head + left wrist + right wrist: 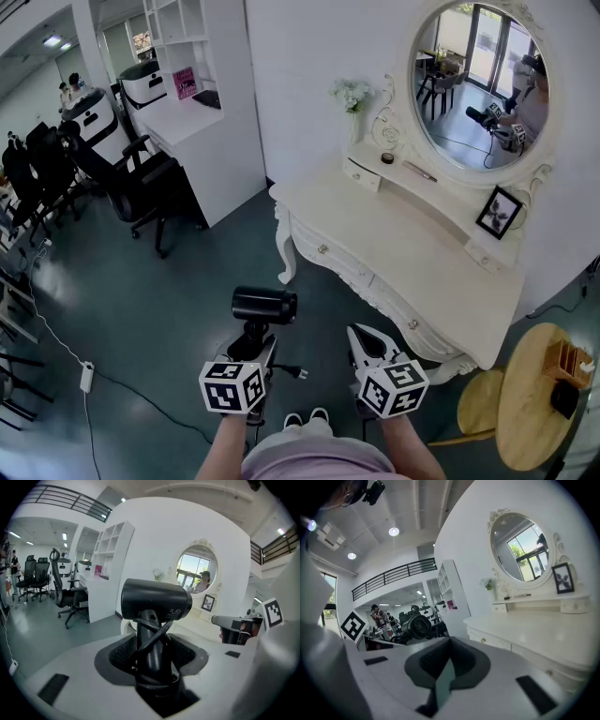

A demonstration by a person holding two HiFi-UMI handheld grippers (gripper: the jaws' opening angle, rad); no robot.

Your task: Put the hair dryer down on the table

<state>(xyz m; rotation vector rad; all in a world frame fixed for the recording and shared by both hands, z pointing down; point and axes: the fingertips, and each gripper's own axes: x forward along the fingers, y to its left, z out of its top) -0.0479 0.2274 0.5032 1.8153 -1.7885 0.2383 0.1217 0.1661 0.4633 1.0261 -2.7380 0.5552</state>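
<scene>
Left tongs [152, 667] hold dryer [157, 599] (black, cord-wrapped).

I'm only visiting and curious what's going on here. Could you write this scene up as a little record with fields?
Left gripper: shut on the handle of a black hair dryer, held upright
Cord: looped round the handle
Right gripper: shut, holding nothing
Dressing table: white, ahead to the right, with an oval mirror
Task state: hair dryer not yet on the table

Your dryer [156, 599] looks like matt black plastic, and its cord [157, 632] is smooth and slightly shiny. The table [403, 253] at 2 o'clock has glossy white paint. The stand [525, 403] at 4 o'clock shows pale wood. The floor [159, 300] at 9 o'clock is smooth with a dull sheen.
</scene>
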